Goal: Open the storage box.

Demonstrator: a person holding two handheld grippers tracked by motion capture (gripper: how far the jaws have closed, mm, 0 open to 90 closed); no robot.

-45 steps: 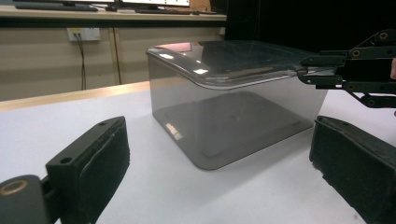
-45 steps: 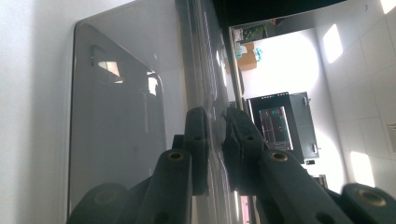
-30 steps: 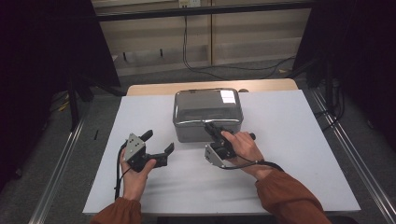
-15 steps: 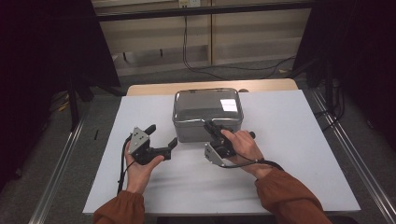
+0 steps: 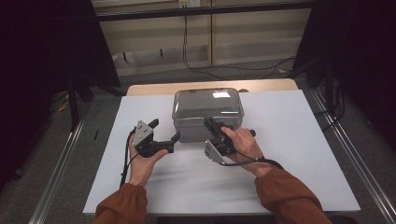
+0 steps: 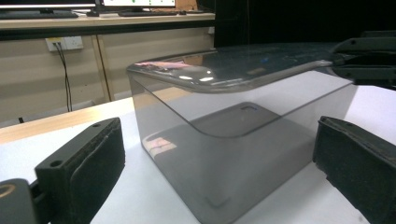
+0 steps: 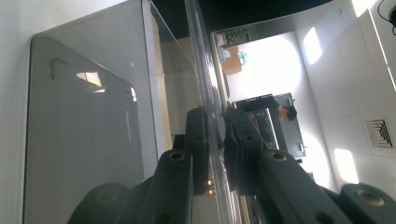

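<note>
Item: clear box (image 5: 208, 114) with lid (image 5: 207, 101), standing on the white-covered bench (image 5: 299, 154), long axis running left to right across the person's front. Contents: none visible through the walls; in the left gripper view the floor of the box looks bare. Right gripper (image 5: 215, 133): fingers (image 7: 198, 140) drawn nearly together on the near edge of the lid, one finger on each face of the thin rim, as the right gripper view shows; whether the pads truly press the plastic or merely bracket it cannot be told for certain, though it reads as a pinch. Left gripper (image 5: 173, 141): fingers (image 6: 86, 163) spread wide, nothing held, set just beside the near left corner of the box. Key relation: from the left fingers the box lies straight ahead, its corner between the two pads but not yet touched, and the right gripper appears beyond it at the lid edge. Judgement: the right hand is placed to lift or peel the lid; the left, nearer the box wall, is placed to close on the corner and steady the body.
</note>
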